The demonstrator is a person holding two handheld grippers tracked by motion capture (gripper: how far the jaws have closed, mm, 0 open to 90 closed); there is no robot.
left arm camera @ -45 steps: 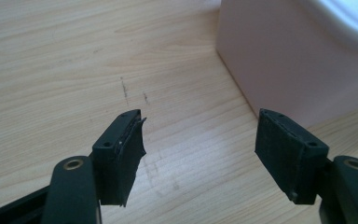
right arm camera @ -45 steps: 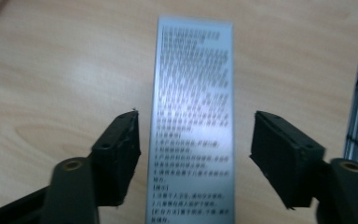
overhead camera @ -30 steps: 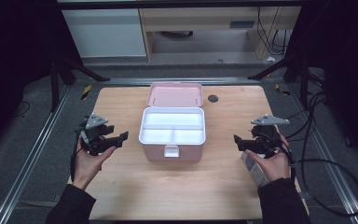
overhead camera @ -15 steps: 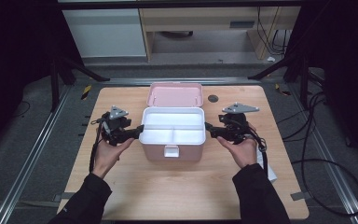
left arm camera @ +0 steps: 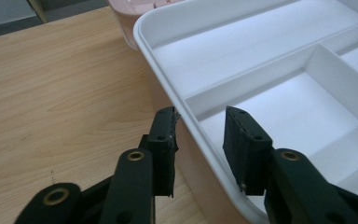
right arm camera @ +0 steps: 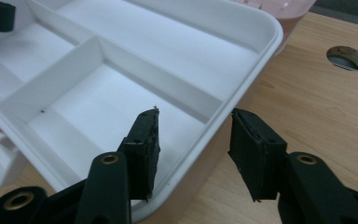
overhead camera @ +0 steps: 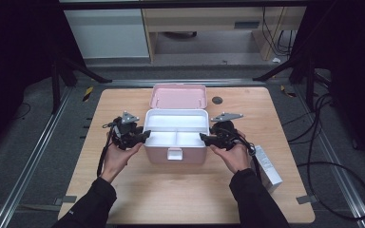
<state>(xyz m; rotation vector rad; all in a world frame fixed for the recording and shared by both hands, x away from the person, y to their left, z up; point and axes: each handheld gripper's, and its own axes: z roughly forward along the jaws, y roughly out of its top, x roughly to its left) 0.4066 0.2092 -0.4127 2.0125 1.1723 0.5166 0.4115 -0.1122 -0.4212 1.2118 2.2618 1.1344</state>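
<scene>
1. Both hands have come inward since the earlier frames, from out near the table's side edges to the two short ends of the box, and the jaws of both grippers have just been closing.
2. A pink storage box [overhead camera: 175, 153] sits in the middle of the wooden table [overhead camera: 180, 199], its pink lid [overhead camera: 178, 96] folded open behind it.
3. A white tray [overhead camera: 176, 129] with one long compartment and smaller ones in front rests in the top of the box.
4. In the left gripper view, the left gripper [left arm camera: 199, 135] straddles the tray's rim, one jaw outside against the pink wall and the other inside over a compartment.
5. Its jaws stand apart; the inner one shows a gap to the rim, so it does not pinch yet.
6. In the right gripper view, the right gripper [right arm camera: 193, 135] straddles the opposite rim in the same way.
7. Its jaws are also spread, with space visible on both sides of the rim.
8. A small white carton [overhead camera: 270, 166] lies near the table's right edge, beside the person's right forearm.
</scene>
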